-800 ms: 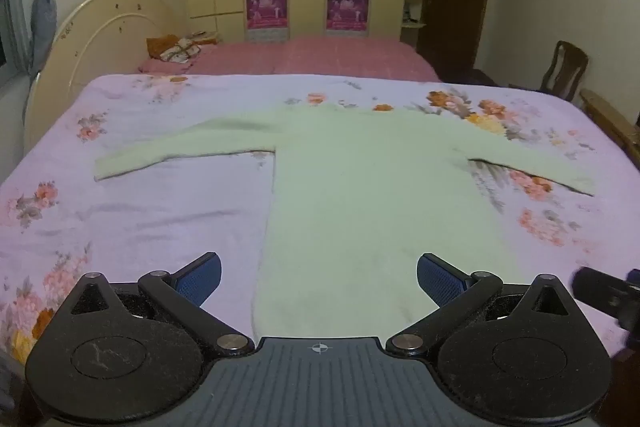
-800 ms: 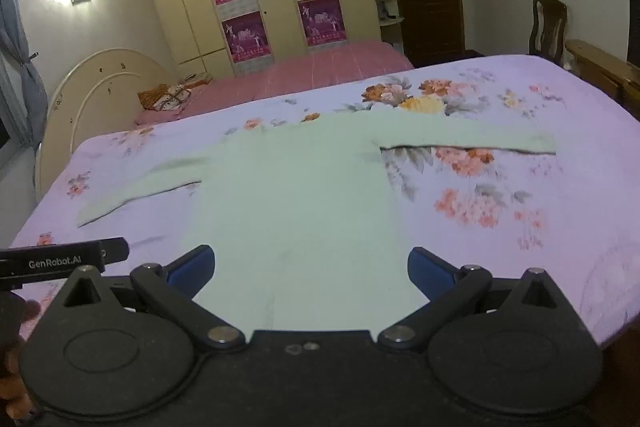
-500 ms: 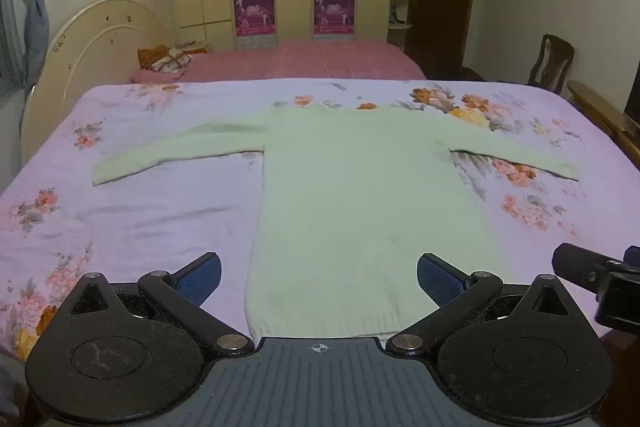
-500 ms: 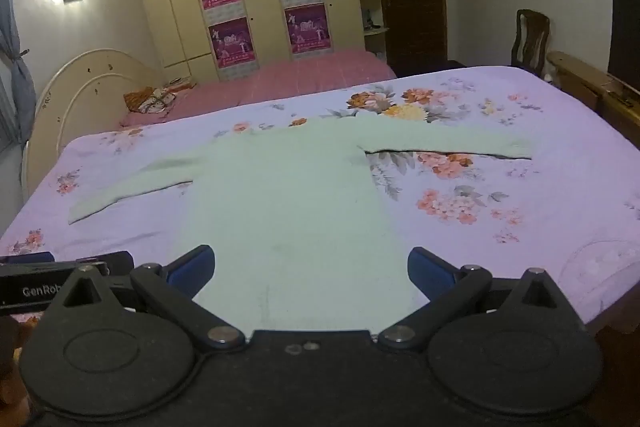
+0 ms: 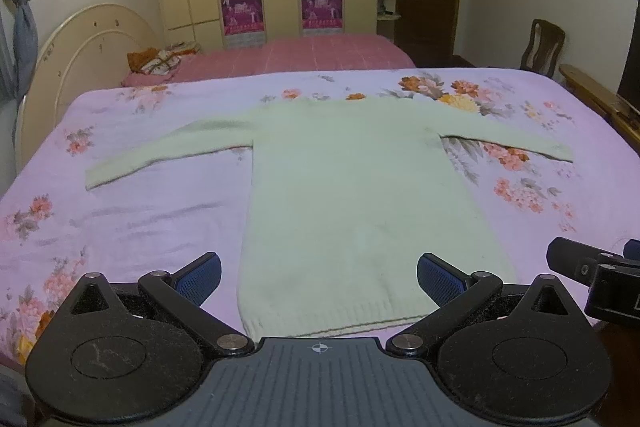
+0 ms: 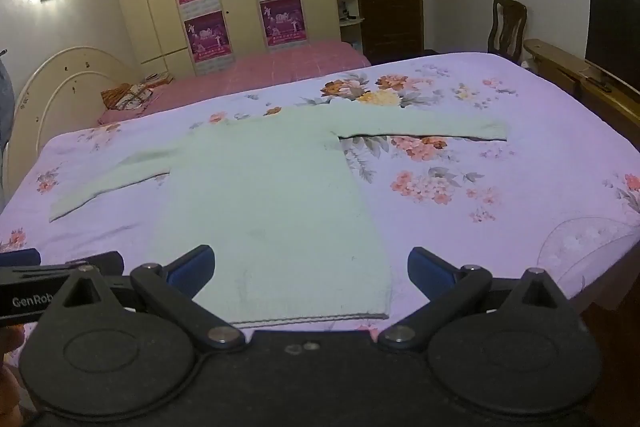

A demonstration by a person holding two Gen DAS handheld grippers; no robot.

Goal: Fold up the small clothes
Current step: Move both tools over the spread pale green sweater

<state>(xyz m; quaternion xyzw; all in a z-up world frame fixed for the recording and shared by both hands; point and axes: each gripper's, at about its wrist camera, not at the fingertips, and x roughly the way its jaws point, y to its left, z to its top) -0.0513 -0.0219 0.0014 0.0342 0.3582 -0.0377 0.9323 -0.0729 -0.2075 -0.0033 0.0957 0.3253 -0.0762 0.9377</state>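
A pale green long-sleeved sweater point(image 5: 352, 195) lies flat on the bed, both sleeves spread out, hem nearest me. It also shows in the right wrist view point(image 6: 272, 195). My left gripper point(image 5: 319, 277) is open and empty, held above the hem. My right gripper point(image 6: 311, 269) is open and empty, also above the hem. The right gripper's body shows at the right edge of the left wrist view point(image 5: 600, 275). The left gripper's body shows at the left edge of the right wrist view point(image 6: 48, 291).
The bed has a lilac floral sheet point(image 5: 120, 219) and a cream headboard point(image 5: 84, 67) at left. A second pink bed point(image 5: 304, 57) stands behind. A wooden chair point(image 5: 544, 45), a wooden bench and a TV point(image 6: 612, 15) stand at right.
Both grippers have pulled back and risen from the sweater. More of the hem and bed now shows. Both stay open.
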